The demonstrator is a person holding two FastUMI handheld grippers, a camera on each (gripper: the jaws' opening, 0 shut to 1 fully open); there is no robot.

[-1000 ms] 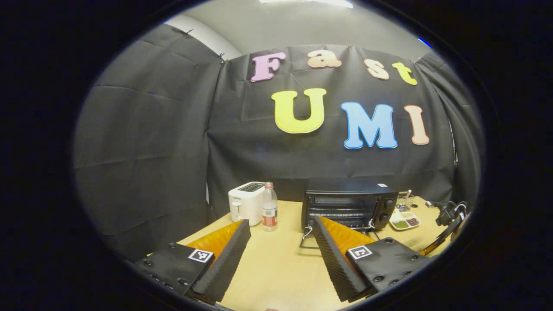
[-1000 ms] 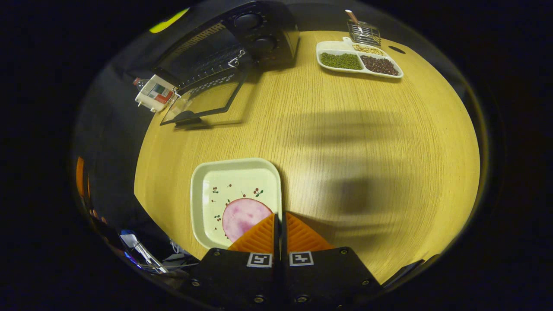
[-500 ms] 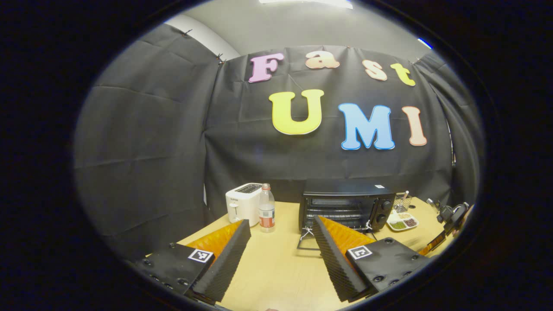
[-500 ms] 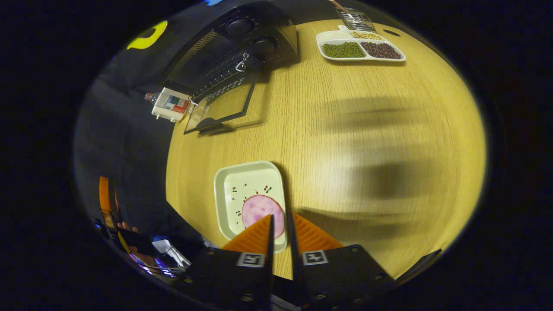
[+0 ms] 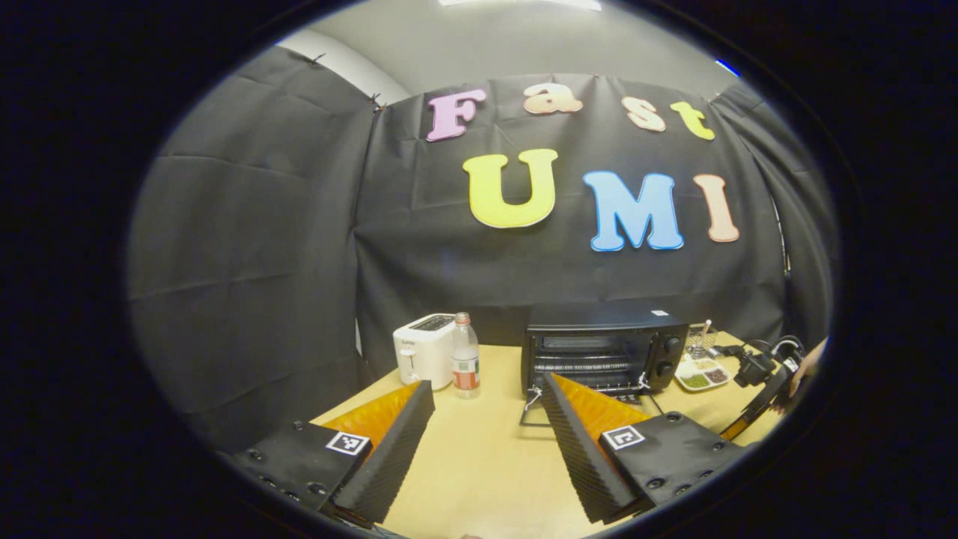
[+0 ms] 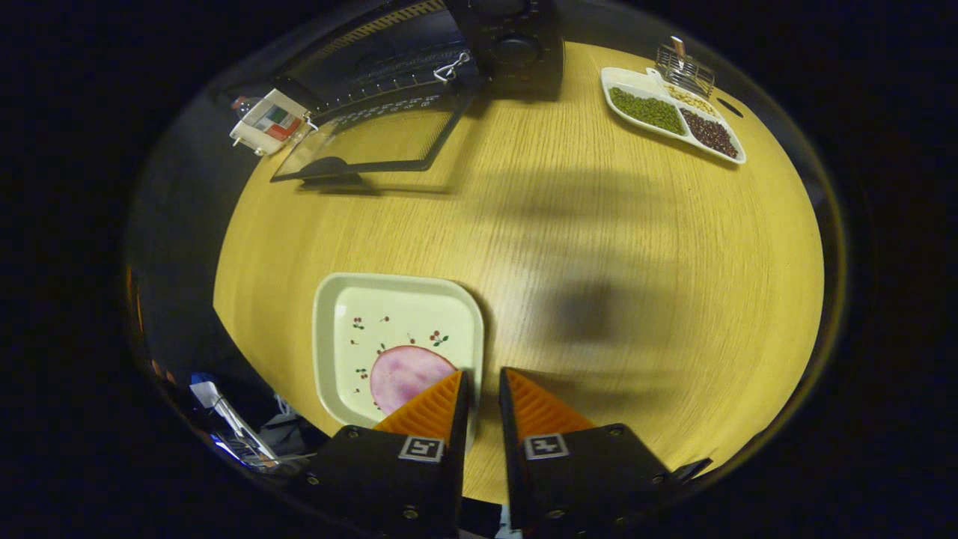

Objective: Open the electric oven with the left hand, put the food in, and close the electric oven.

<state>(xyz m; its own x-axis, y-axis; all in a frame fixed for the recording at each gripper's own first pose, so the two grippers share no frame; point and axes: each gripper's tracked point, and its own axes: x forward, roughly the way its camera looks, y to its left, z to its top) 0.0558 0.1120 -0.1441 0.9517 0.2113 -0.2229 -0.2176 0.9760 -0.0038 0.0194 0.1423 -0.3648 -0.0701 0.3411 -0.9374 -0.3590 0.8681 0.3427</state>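
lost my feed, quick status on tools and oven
Left tool open, empty. Right tool slightly open over square cream plate rim. Black electric oven door down. Pink ham slice still plated.

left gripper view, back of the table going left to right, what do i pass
toaster → water bottle → electric oven with its door folded down → divided tray of beans → the right gripper, held over the table's right edge
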